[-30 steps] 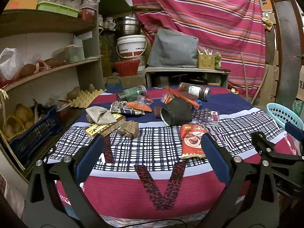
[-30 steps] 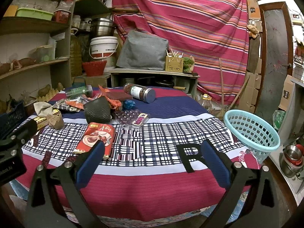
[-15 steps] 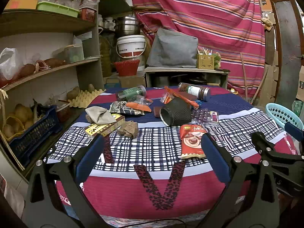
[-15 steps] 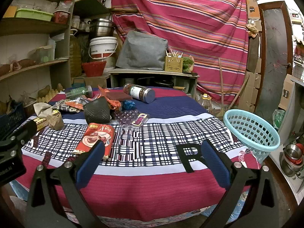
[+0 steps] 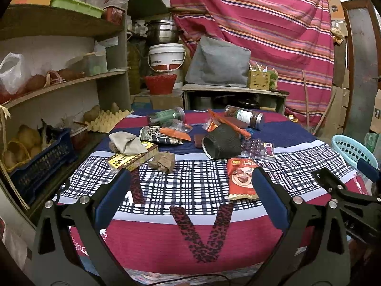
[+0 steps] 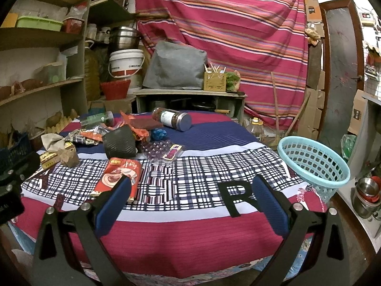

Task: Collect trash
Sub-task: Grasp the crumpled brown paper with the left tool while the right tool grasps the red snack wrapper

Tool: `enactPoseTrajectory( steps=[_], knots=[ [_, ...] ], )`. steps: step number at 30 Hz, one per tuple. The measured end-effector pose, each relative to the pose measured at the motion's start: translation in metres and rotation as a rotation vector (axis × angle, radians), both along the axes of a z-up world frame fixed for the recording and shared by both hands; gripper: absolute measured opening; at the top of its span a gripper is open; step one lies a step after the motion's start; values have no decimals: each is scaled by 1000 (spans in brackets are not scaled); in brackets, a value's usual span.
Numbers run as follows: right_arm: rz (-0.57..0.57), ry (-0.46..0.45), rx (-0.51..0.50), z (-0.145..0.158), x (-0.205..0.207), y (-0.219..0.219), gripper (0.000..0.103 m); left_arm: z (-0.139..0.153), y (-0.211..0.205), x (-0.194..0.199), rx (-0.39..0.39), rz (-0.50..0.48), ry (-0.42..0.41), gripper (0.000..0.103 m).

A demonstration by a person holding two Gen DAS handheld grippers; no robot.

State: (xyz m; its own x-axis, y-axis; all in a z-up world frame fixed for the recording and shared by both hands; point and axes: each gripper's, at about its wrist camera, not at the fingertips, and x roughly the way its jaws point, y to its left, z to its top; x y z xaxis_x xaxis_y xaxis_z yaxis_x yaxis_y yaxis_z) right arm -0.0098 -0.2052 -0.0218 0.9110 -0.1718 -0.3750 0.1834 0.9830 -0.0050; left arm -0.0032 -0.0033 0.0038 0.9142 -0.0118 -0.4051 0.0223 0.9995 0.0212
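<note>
Trash lies spread on a cloth-covered table (image 5: 190,181): a red snack packet (image 5: 241,181) (image 6: 117,178), a black cup on its side (image 5: 221,143) (image 6: 120,143), a clear blister tray (image 5: 258,146) (image 6: 162,149), a yellow box (image 5: 132,158), a crumpled brown paper (image 5: 163,162), a beige cloth (image 5: 126,141) and two jars (image 5: 245,116) (image 5: 166,116). A light blue basket (image 6: 314,164) (image 5: 352,149) stands at the table's right edge. My left gripper (image 5: 190,181) is open and empty at the near edge. My right gripper (image 6: 190,183) is open and empty, left of the basket.
Wooden shelves (image 5: 62,83) with a dark blue crate (image 5: 38,164) of potatoes stand close on the left. A low cabinet (image 5: 233,97) and a striped curtain (image 5: 262,23) are behind the table. Steel pots (image 6: 366,195) sit low at the right.
</note>
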Motion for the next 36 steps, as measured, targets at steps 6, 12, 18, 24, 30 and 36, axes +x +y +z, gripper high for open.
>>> enactPoseTrajectory(
  steps=[6,12,18,24,30,36],
  knots=[
    [-14,13,37,-1,10,-9,99,1,19,11,-8,40,12,98],
    [-2,76,16,4,35,-11,99,0,51,38,40,126,19,98],
    [25,78,2,14,59,1,99,-5,83,72,51,142,69,98],
    [18,157,-28,5,107,21,99,-13,85,100,16,112,104,98],
    [37,177,15,-16,114,18,99,-33,63,126,69,32,154,98],
    [66,207,44,-25,117,13,99,-48,51,157,84,6,222,98]
  ],
)
